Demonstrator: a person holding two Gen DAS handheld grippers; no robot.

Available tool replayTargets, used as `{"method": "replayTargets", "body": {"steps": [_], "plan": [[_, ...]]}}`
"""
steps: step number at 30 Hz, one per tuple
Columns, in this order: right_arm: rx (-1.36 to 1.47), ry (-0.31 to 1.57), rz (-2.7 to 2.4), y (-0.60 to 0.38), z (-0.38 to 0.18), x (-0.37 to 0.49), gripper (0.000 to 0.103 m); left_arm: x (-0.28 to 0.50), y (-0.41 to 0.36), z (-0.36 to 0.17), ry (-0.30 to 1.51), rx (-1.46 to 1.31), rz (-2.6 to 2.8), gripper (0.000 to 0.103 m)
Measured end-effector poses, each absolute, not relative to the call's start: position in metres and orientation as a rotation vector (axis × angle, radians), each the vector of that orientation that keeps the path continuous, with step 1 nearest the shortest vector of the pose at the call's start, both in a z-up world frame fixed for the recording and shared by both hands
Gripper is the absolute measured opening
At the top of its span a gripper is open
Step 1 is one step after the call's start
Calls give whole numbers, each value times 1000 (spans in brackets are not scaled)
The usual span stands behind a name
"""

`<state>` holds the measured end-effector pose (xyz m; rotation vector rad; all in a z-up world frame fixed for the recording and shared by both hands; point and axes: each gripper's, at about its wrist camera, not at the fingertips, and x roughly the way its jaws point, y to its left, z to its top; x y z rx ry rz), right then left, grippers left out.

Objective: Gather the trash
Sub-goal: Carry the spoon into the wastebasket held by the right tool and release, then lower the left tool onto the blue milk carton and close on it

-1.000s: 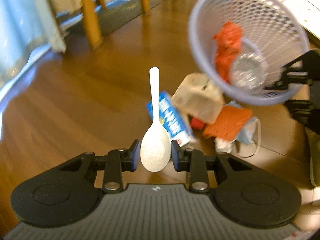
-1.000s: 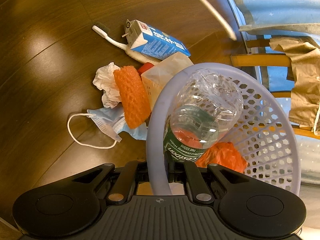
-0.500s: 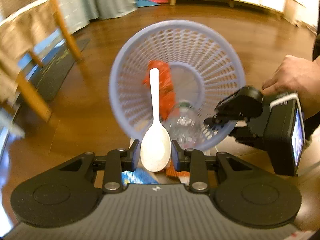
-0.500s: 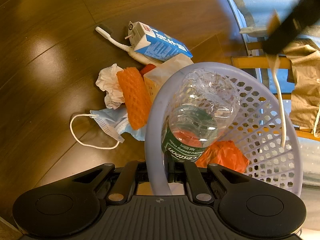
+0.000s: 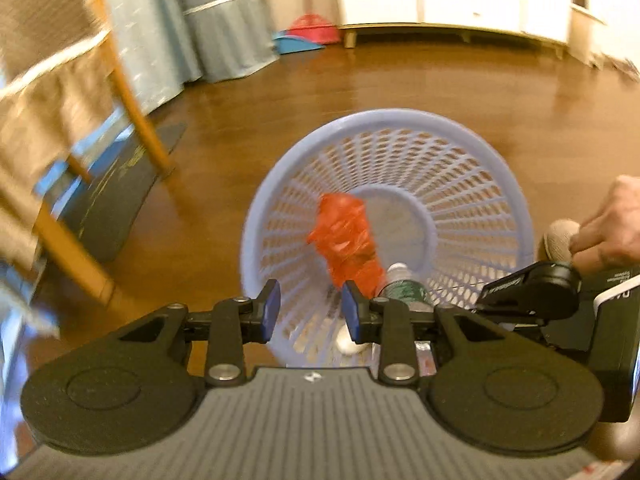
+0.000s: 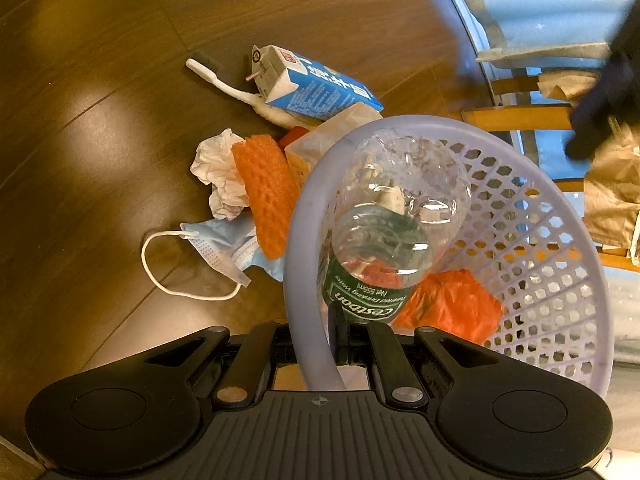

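Observation:
My left gripper (image 5: 310, 316) hovers over the tilted lavender basket (image 5: 472, 168). Its blue pads stand apart with nothing between them. A white rounded piece (image 5: 348, 342), which looks like the spoon's bowl, lies low inside the basket. An orange bag (image 5: 348, 240) and a clear bottle (image 6: 384, 236) also lie in it. My right gripper (image 6: 320, 344) is shut on the basket's rim (image 6: 298, 240). On the floor beside the basket lie a milk carton (image 6: 320, 84), a toothbrush (image 6: 224, 82), a crumpled tissue (image 6: 218, 176), an orange foam net (image 6: 266, 196) and a face mask (image 6: 228, 248).
Wooden chair legs (image 5: 136, 108) and a dark mat (image 5: 116, 196) are to the left of the basket. A white cabinet (image 5: 480, 0) lines the far wall. A hand (image 5: 608, 232) holds the right gripper. A dark blur (image 6: 608, 92) hangs over the basket's far side.
The white spoon has left my left gripper's pads and dropped into the basket. The left gripper swung from the floor pile to above the basket. The right gripper kept still.

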<state>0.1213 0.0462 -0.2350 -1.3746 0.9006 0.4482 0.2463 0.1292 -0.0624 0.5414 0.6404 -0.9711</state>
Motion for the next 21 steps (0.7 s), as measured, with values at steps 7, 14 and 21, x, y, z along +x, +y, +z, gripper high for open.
{"method": "replayTargets", "body": {"steps": [7,14,21], "plan": [[-1368,908,440,45,-235,122,4,255,177,-76,728,420,-804,28],[-1362,914,440,46,-236,123,4,260,202,-88,778,363,-726,30],[-1353,919,434,46,-236,124,4,257,213,-111,847,311,-681,38]]}}
